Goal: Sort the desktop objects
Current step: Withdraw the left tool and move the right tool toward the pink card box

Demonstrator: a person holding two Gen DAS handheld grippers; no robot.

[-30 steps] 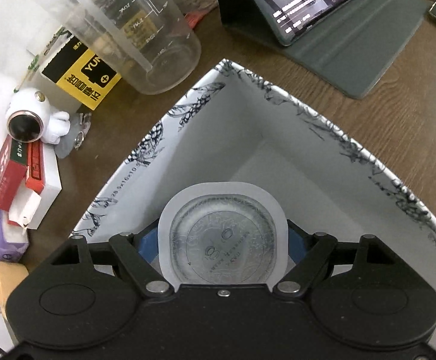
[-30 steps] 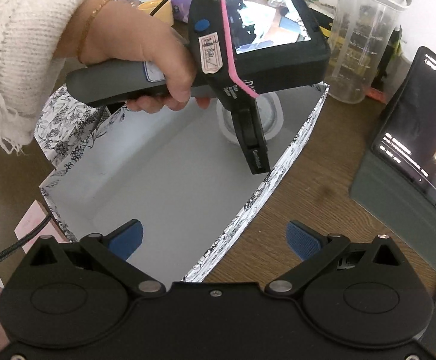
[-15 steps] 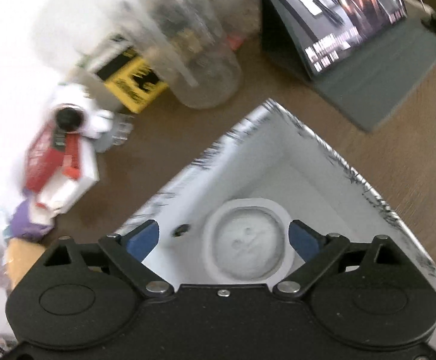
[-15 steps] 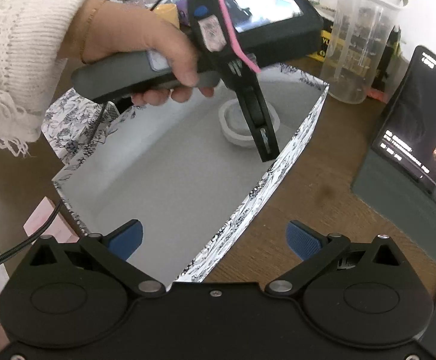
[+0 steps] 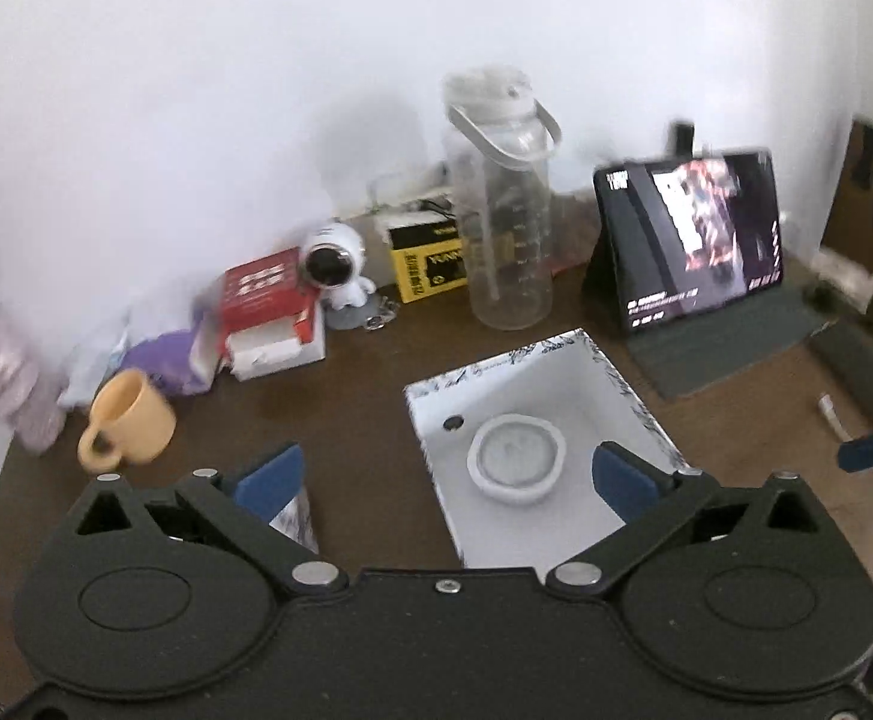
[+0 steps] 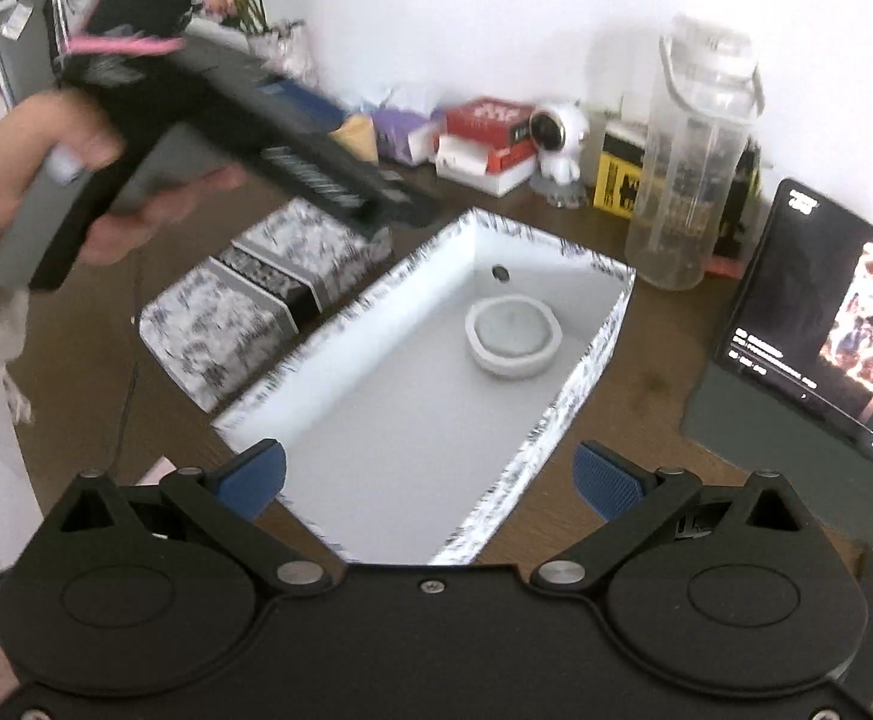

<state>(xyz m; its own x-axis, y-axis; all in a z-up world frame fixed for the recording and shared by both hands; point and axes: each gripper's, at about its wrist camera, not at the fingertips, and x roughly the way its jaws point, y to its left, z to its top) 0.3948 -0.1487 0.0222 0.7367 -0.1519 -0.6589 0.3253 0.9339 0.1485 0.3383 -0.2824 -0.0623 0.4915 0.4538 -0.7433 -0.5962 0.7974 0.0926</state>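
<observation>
A round white lidded cup lies free on the floor of the white flower-printed box, near its far end. My left gripper hangs well above the box. Its jaws are opening wide and nothing is between the blue pads. In the right wrist view the cup rests inside the box. A hand holds the blurred left gripper up at the left. My right gripper is open and empty over the box's near end.
The box's patterned lid lies left of the box. Along the wall stand a yellow mug, a red and white carton, an astronaut figure, a yellow box and a clear bottle. A propped tablet is at right.
My left gripper has let go of the round cup in the box, spread its jaws and lifted up and back. The right gripper has risen a little.
</observation>
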